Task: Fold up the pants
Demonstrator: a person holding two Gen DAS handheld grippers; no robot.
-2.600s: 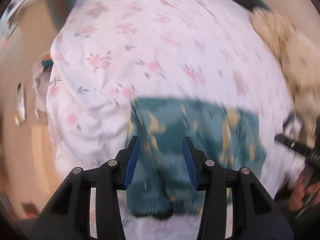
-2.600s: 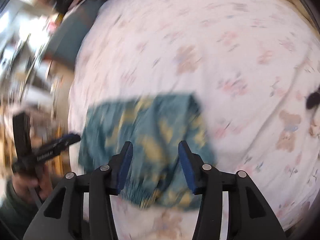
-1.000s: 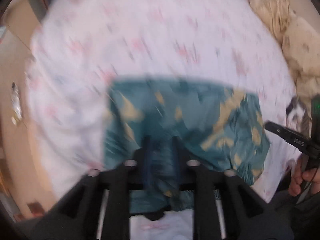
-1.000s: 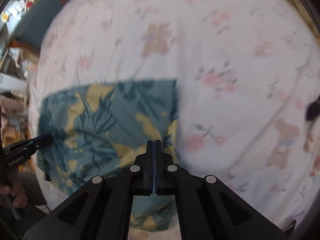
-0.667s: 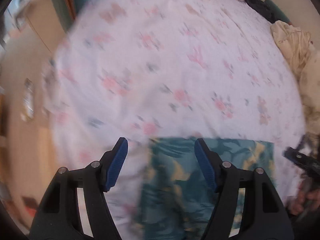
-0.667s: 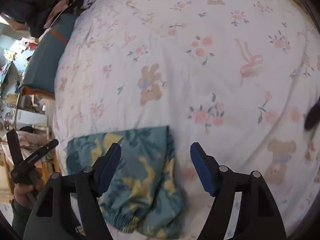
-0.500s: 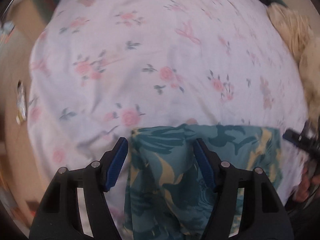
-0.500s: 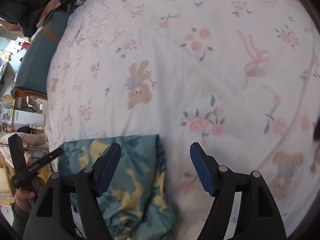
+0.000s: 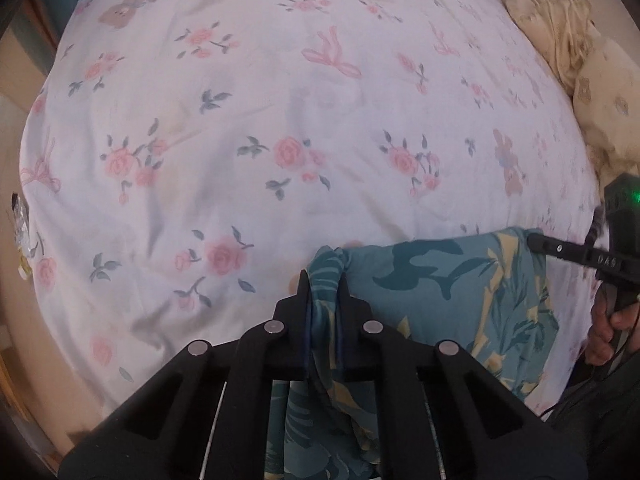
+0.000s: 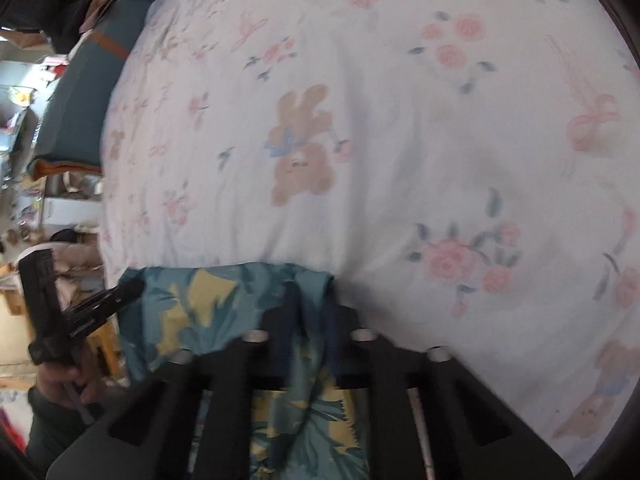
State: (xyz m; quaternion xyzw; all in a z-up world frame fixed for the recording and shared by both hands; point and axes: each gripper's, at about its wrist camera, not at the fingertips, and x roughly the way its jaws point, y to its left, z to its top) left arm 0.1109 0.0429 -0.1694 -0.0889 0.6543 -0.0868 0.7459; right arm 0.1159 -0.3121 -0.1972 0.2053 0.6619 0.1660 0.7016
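Observation:
The teal pants (image 9: pixel 440 280) with a yellow leaf print lie folded at the near edge of the bed. My left gripper (image 9: pixel 324 280) is shut on the folded edge's left corner, with fabric bunched between the fingers. My right gripper (image 10: pixel 310 292) is shut on the right corner of the same edge (image 10: pixel 224 300). Each gripper shows in the other's view: the right one (image 9: pixel 576 252) at the pants' right end, the left one (image 10: pixel 92 308) at their left end. The pants' lower part hangs under the grippers, partly hidden.
A white bedsheet (image 9: pixel 280 100) with roses, bows and bears covers the bed. Cream pillows (image 9: pixel 580 60) lie at the far right. A teal cushion (image 10: pixel 80 92) and cluttered shelves (image 10: pixel 24 120) are left of the bed. The bed's near edge is under the grippers.
Both grippers were open above the pants half a second ago; now both have dropped to the folded edge and shut on its corners.

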